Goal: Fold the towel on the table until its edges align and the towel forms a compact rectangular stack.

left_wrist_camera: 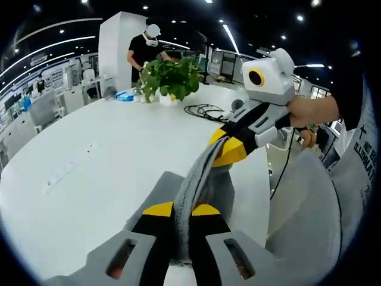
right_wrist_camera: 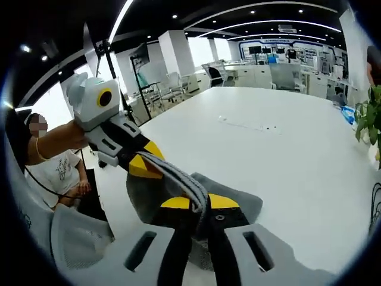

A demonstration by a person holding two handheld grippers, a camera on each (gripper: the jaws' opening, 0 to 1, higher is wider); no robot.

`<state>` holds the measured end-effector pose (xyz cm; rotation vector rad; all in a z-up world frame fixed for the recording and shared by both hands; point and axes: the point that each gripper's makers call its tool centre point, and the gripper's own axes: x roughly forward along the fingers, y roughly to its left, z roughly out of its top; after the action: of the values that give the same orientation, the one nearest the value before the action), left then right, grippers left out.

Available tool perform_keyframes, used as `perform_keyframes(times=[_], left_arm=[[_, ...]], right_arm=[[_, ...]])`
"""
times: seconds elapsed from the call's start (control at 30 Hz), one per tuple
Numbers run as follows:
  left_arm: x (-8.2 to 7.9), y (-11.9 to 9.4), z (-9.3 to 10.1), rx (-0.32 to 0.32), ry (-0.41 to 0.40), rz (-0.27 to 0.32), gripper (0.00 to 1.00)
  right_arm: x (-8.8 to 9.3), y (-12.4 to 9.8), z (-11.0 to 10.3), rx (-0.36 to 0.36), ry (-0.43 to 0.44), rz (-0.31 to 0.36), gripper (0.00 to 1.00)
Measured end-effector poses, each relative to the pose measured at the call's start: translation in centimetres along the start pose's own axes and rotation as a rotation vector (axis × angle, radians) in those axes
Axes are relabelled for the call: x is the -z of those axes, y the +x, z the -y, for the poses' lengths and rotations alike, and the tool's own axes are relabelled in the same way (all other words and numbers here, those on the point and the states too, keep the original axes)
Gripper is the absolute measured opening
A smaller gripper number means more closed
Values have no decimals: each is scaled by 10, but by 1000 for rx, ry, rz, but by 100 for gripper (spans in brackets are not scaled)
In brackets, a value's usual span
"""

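A grey towel is stretched taut between both grippers above the white table. My left gripper is shut on one end of the towel's edge, its yellow-tipped jaws pressed onto the cloth. The right gripper enters from the right, held by a hand, and is shut on the far end. In the right gripper view my right gripper pinches the towel, the rest of the cloth hangs down to the table, and the left gripper holds the other end.
A potted green plant stands at the table's far side with a blue object beside it and black cables to its right. A person stands behind the plant. A seated person is left of the table. Grey chair backs lie close by.
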<state>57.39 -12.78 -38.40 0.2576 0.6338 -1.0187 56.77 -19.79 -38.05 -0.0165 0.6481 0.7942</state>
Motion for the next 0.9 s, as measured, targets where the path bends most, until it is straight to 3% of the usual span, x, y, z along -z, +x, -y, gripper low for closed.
perform_keyframes(times=[0.27, 0.53, 0.7, 0.9], left_arm=[[5, 20, -7, 10, -3, -33, 8], [23, 41, -29, 25, 39, -66, 9], [40, 60, -41, 14, 1, -100, 10], [51, 72, -47, 13, -33, -112, 10]], right_arm=[[11, 18, 18, 12, 43, -22, 6], [23, 41, 33, 18, 67, -66, 6], [36, 65, 48, 33, 60, -109, 6], [45, 71, 55, 32, 72, -133, 6]])
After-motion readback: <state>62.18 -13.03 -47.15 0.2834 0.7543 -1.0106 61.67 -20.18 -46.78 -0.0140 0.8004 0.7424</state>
